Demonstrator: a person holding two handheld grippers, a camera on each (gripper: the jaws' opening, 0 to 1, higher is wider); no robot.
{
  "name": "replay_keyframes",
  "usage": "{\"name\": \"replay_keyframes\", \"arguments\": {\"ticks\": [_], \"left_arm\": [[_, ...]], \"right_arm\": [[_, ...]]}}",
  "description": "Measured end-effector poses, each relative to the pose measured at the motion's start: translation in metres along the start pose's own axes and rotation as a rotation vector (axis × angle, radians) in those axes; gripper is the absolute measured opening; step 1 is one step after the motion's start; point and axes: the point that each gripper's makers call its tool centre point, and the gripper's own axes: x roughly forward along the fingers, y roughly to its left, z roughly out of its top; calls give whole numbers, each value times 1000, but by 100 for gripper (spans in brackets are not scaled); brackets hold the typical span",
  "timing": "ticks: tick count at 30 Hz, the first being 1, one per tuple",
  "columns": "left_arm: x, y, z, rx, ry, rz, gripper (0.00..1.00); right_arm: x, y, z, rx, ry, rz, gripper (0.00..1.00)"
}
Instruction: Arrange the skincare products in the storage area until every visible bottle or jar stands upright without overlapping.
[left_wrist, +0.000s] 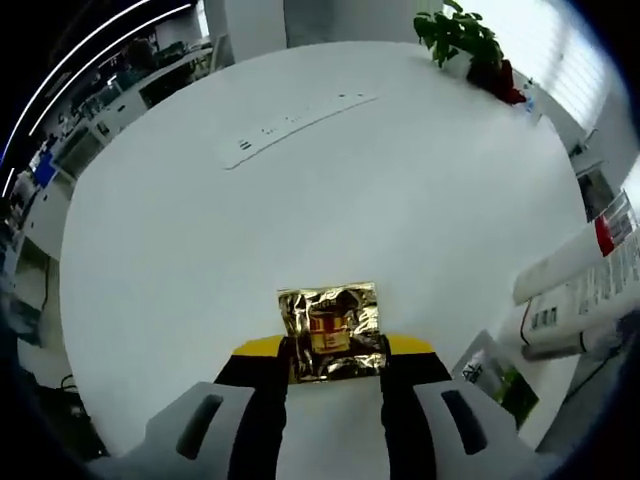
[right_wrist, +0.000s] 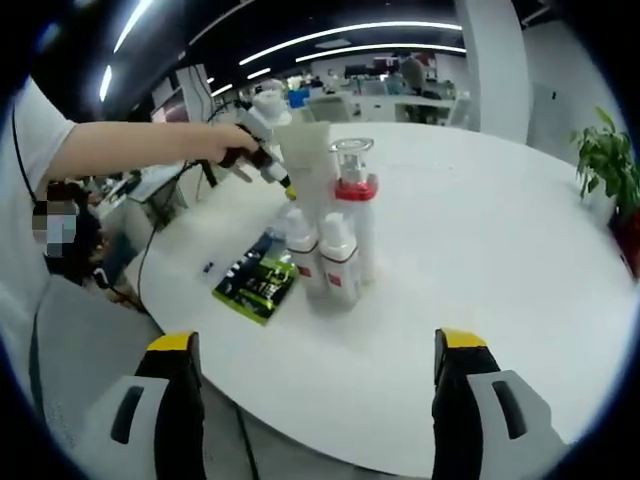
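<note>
Writing on the skincare products cannot be read in either view; red bands and labels are seen on the white bottles (right_wrist: 338, 262), and small dark print runs along the tubes lying at the right edge of the left gripper view (left_wrist: 580, 290). A gold foil sachet (left_wrist: 330, 331) with a red and yellow label, its lettering too blurred to read, is pinched between the jaws of the left tongs (left_wrist: 332, 365), which are closed down onto it just above the white round tabletop (left_wrist: 300, 220). A green-and-black leaflet (right_wrist: 256, 284) is seen flat on the tabletop just beside the bottles, on their side nearer the person.

In the right gripper view the bottles are grouped upright near the tabletop's edge: two small ones in front, a taller red-collared pump bottle (right_wrist: 354, 205) and a pale upright tube (right_wrist: 306, 170) behind them, all touching or nearly so. The right tongs (right_wrist: 320, 385) are held well short of this group, jaws spread wide with nothing between them. The person's bare forearm is stretched out level toward the group, the hand (right_wrist: 225, 143) wrapped round the handle of the left tongs just behind the tube. A potted plant (right_wrist: 606, 160) stands well apart from the bottles at the far rim.
</note>
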Motion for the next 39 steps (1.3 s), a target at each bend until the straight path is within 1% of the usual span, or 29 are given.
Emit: {"name": "replay_keyframes", "arguments": {"ticks": [2, 7, 19, 22, 23, 24, 27, 30, 35, 38, 39], "left_arm": [[-3, 1, -3, -8, -3, 3, 37], [-20, -7, -15, -29, -22, 5, 37], [-53, -27, -47, -93, -71, 0, 36], [-62, -33, -56, -96, -81, 9, 36], [-61, -33, -57, -100, -84, 8, 36], [-61, -35, -58, -101, -85, 4, 36], [-72, -47, -69, -98, -93, -3, 36], [-80, -53, -76, -97, -96, 3, 36], [-93, -63, -89, -103, -115, 9, 36], [-105, -71, -98, -124, -135, 7, 36], [-107, -72, -98, -129, -142, 7, 36]], "right_arm": [[-1, 0, 2, 3, -8, 1, 95], [-1, 1, 4, 3, -23, 8, 93], [-2, 6, 8, -9, -44, 28, 91], [-2, 8, 12, -14, -59, 40, 87], [-3, 9, 16, -21, -85, 42, 85], [-4, 8, 16, -20, -89, 41, 83], [-4, 8, 16, -1, -93, 48, 83], [-4, 7, 18, -8, -104, 43, 81], [-5, 9, 21, -15, -113, 48, 80], [-4, 12, 21, -23, -111, 58, 80], [-4, 13, 21, -27, -111, 59, 80]]}}
